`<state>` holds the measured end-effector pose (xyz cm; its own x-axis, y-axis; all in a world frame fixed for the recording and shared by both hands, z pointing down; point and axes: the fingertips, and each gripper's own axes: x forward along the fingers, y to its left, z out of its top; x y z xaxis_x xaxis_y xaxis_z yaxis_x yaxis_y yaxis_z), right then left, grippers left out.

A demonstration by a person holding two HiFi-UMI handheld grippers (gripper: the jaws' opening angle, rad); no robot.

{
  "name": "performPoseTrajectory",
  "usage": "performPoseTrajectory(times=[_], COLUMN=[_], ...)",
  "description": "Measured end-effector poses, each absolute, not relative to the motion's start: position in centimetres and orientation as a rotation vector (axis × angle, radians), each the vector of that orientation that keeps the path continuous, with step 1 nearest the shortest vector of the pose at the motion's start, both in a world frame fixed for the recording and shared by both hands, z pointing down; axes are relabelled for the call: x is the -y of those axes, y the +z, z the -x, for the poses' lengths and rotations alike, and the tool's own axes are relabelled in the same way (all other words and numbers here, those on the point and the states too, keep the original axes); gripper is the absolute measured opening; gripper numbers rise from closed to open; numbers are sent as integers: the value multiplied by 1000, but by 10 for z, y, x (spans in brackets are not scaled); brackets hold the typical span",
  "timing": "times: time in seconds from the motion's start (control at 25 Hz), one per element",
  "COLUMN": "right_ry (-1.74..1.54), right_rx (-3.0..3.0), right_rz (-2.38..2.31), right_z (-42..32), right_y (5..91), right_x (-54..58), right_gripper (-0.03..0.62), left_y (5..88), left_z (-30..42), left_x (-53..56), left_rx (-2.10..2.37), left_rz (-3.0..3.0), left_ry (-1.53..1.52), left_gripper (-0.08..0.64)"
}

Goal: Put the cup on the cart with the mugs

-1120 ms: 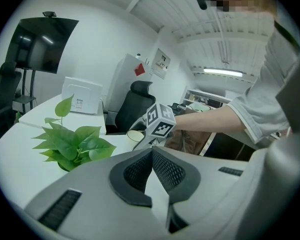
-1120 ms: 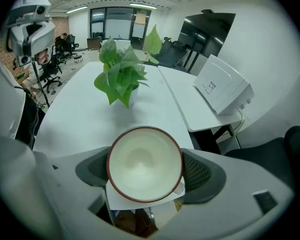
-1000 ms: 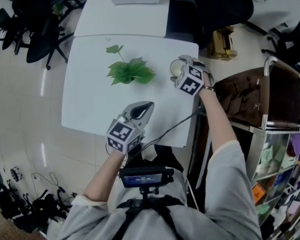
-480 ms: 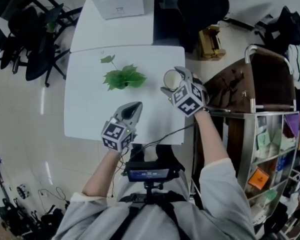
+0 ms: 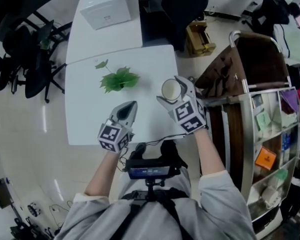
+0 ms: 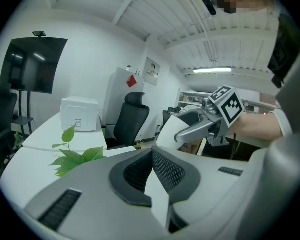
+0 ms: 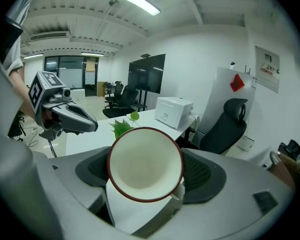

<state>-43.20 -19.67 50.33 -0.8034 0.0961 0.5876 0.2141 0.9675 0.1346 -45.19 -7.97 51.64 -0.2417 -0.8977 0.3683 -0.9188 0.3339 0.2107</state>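
Observation:
A white cup with a dark red rim (image 5: 169, 88) is held in my right gripper (image 5: 172, 91), which is shut on it above the right part of the white table (image 5: 87, 119). In the right gripper view the cup (image 7: 145, 164) lies on its side between the jaws, its empty mouth towards the camera. My left gripper (image 5: 131, 105) is shut on nothing, low over the table's near edge. From the left gripper view (image 6: 152, 184) the right gripper (image 6: 192, 130) and the cup (image 6: 169, 132) show ahead. The cart (image 5: 240, 64) with a brown top and a metal handle stands right of the table.
Green leaves (image 5: 117, 79) lie on the table left of the cup. A white box (image 5: 106, 11) rests on the far table. Black office chairs (image 5: 25, 44) crowd the left, another chair (image 5: 185, 4) stands beyond the table. Coloured items fill the cart's lower shelves (image 5: 267, 154).
My right gripper has drawn the cup back from the table's far right corner towards me. The head view has swung, so more of the cart shows. My left gripper has barely moved.

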Motion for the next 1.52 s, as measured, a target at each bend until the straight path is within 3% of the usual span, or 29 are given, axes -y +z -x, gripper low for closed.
performPoseTrajectory(times=[0.48, 0.8, 1.16, 1.52], right_ry=[-189, -116, -25, 10], right_rx=[2529, 2470, 2335, 2306], right_rz=[-197, -538, -1015, -1152], right_z=[345, 237, 28, -144], right_y=[468, 464, 429, 409], right_x=[132, 114, 85, 62], right_gripper=[414, 414, 414, 414], left_y=[467, 458, 433, 418], left_z=[400, 323, 149, -41], left_x=[35, 38, 56, 58], left_rx=[1981, 1748, 1340, 1100], left_rz=[-1979, -2260, -2620, -2788], left_ry=[122, 212, 230, 252], left_gripper=[5, 5, 5, 5])
